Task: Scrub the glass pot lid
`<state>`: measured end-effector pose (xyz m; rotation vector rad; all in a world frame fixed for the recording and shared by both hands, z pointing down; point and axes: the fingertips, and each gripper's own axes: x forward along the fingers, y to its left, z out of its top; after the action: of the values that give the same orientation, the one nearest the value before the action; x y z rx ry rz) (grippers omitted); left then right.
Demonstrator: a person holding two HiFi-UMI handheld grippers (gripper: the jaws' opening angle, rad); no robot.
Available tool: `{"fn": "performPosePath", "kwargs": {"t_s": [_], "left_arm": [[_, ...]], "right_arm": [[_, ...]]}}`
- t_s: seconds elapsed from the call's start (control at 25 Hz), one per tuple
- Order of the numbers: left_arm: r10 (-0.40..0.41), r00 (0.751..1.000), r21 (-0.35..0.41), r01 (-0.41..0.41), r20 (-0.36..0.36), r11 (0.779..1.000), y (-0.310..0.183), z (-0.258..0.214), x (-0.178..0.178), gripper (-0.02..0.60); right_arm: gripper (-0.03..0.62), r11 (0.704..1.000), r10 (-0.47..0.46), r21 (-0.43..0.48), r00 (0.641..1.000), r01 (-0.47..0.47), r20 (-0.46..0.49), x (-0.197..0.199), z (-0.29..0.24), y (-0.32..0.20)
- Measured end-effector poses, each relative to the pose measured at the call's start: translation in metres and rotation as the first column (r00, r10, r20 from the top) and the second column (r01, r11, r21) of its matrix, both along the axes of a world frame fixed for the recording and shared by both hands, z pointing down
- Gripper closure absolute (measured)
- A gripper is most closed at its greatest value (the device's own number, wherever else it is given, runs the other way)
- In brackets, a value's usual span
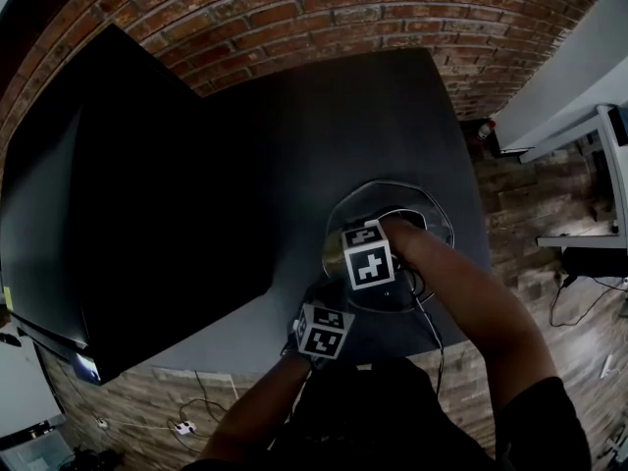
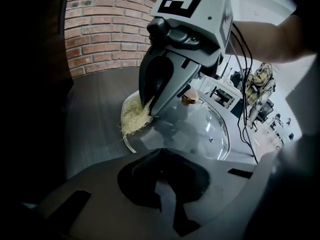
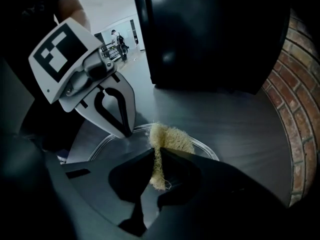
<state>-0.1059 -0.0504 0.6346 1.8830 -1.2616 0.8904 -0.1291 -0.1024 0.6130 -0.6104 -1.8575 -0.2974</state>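
The glass pot lid (image 1: 392, 226) lies on the dark table (image 1: 294, 145), its copper knob (image 2: 190, 96) up. My right gripper (image 3: 156, 151) is shut on a pale fibrous scrubber (image 3: 167, 136) and presses it on the lid's edge (image 3: 206, 146). In the left gripper view that scrubber (image 2: 134, 116) sits on the far left rim under the right gripper's tips (image 2: 151, 109). My left gripper (image 2: 160, 151) is shut with the lid's near rim at its tips; the right gripper view shows its tips (image 3: 126, 131) down on the rim.
A large black box (image 1: 147, 194) fills the table's left half. A brick wall (image 1: 294, 18) stands behind. Cables (image 1: 427, 312) trail off the near table edge. White desks (image 1: 589, 116) and wooden floor lie to the right.
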Motion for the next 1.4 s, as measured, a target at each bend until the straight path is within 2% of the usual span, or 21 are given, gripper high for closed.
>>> {"fn": "performPosePath", "kwargs": {"t_s": [0.32, 0.48, 0.6, 0.76, 0.96, 1.12, 1.24, 1.4], "left_arm": [[0.016, 1.000, -0.015, -0.016, 0.020, 1.000, 0.001, 0.000, 0.001, 0.549], [0.015, 1.000, -0.019, -0.015, 0.019, 1.000, 0.001, -0.001, 0.001, 0.549], [0.015, 1.000, -0.021, -0.014, 0.019, 1.000, 0.000, 0.000, 0.001, 0.549], [0.014, 1.000, -0.021, -0.014, 0.016, 1.000, 0.000, 0.001, 0.000, 0.549], [0.010, 1.000, -0.017, -0.010, 0.013, 1.000, -0.001, 0.002, 0.000, 0.549], [0.006, 1.000, -0.014, -0.006, 0.014, 1.000, -0.001, 0.002, 0.000, 0.549], [0.004, 1.000, -0.003, -0.004, 0.009, 1.000, -0.002, 0.003, 0.000, 0.549], [-0.004, 1.000, -0.008, 0.004, 0.013, 1.000, -0.001, 0.003, 0.000, 0.549]], "right_arm": [[0.553, 0.982, 0.189, -0.009, 0.981, -0.189, 0.037, 0.000, 0.002, -0.038], [0.553, 0.955, 0.295, -0.032, 0.954, -0.293, 0.058, 0.004, 0.000, -0.057], [0.553, 0.925, 0.379, -0.045, 0.922, -0.377, 0.072, 0.009, 0.000, -0.074], [0.553, 0.869, 0.495, -0.062, 0.865, -0.491, 0.088, 0.020, 0.000, -0.095], [0.553, 0.783, 0.622, -0.072, 0.775, -0.618, 0.111, 0.041, 0.000, -0.120], [0.553, 0.697, 0.717, -0.089, 0.690, -0.711, 0.100, 0.064, 0.003, -0.132], [0.553, 0.639, 0.769, -0.094, 0.631, -0.763, 0.106, 0.080, 0.003, -0.140], [0.553, 0.588, 0.808, -0.094, 0.579, -0.803, 0.109, 0.097, 0.004, -0.146]]}}
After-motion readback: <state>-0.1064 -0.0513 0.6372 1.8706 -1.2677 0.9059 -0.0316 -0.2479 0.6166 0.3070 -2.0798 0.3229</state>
